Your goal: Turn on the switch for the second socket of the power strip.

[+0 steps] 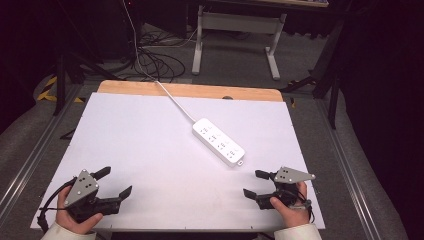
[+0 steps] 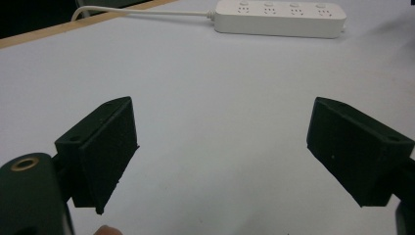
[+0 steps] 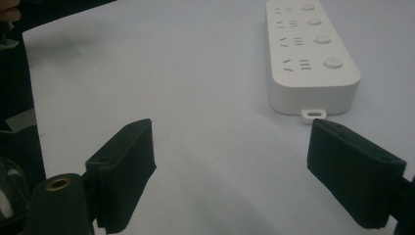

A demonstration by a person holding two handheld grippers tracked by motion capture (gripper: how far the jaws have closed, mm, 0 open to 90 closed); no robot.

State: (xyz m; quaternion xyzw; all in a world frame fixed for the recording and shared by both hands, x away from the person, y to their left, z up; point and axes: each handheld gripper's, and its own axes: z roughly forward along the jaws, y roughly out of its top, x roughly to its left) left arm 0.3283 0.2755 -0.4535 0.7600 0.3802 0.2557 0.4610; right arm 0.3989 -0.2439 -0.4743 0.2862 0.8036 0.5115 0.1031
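A white power strip (image 1: 218, 141) lies diagonally on the white table top (image 1: 150, 145), its cord (image 1: 175, 102) running off toward the far edge. My left gripper (image 1: 116, 182) rests near the front left corner, open, with nothing between its jaws. My right gripper (image 1: 255, 183) sits near the front right, open and empty, just short of the strip's near end. In the left gripper view my left gripper (image 2: 222, 156) faces the power strip (image 2: 281, 18), which lies far ahead. In the right gripper view my right gripper (image 3: 230, 176) is close to the power strip (image 3: 308, 54), whose small hanging tab (image 3: 313, 115) faces the jaws.
The white top lies on a wooden table (image 1: 200, 91). Beyond it on the floor are coiled cables (image 1: 155, 62) and a white desk frame (image 1: 240, 30). Metal rails (image 1: 30, 155) run along both sides of the table.
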